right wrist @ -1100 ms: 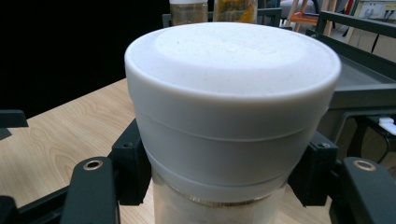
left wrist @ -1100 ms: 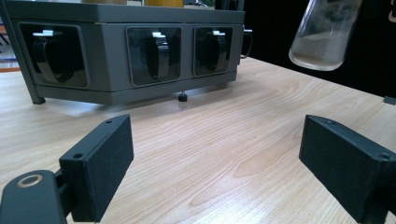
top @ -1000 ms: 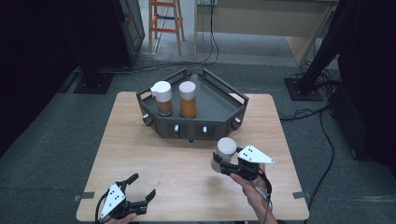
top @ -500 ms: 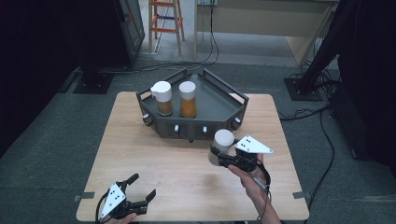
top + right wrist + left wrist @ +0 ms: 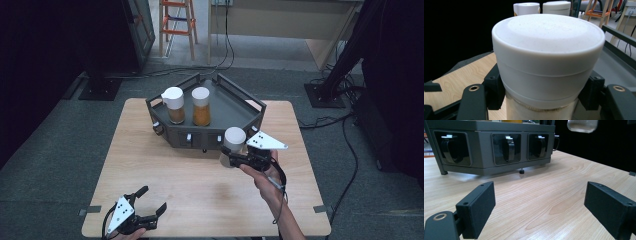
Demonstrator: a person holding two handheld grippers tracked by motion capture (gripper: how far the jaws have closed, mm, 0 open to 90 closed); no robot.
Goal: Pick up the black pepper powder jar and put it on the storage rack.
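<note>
Right gripper (image 5: pixel 234 159) is clamping a white-lidded glass jar (image 5: pixel 233 146) just in front of the dark grey hexagonal tray (image 5: pixel 235 102), carrying it trayward. Next move, judged: clearing the tray's rail, then setting down beside two jars.

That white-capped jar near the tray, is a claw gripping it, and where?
Yes. The right claw grips the jar just under its white cap, one jaw on each side. The left claw holds nothing.

Black hand-held gripper (image 5: pixel 227 156), seemingly white-plated
</note>
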